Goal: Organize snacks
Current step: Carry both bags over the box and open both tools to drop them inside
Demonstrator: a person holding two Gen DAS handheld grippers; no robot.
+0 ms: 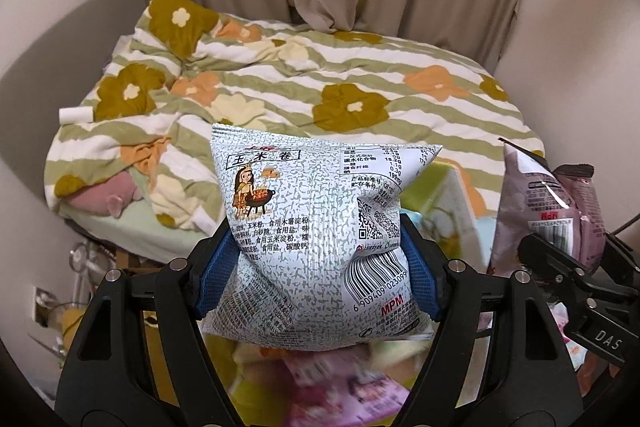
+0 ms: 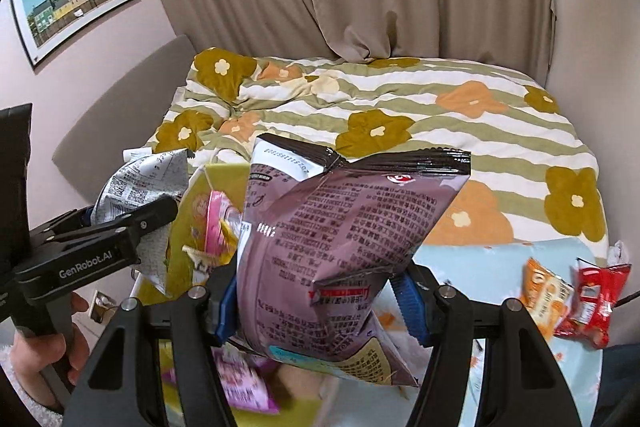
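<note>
My left gripper (image 1: 316, 267) is shut on a white speckled corn-roll snack bag (image 1: 316, 227), held upright in the air. The same bag (image 2: 136, 183) and the left gripper (image 2: 132, 227) show at the left of the right wrist view. My right gripper (image 2: 316, 299) is shut on a purple snack bag (image 2: 332, 235) with a black top seal. That purple bag (image 1: 540, 203) shows at the right of the left wrist view. Below both bags a yellow-green box (image 2: 224, 179) holds pink snack packets (image 2: 218, 227).
An orange packet (image 2: 546, 291) and a red packet (image 2: 596, 299) lie on a light blue cloth (image 2: 500, 267) at the right. A bed with a flowered striped quilt (image 1: 320, 75) fills the background, beige curtains behind it. A tissue roll (image 1: 76, 115) lies at the bed's left.
</note>
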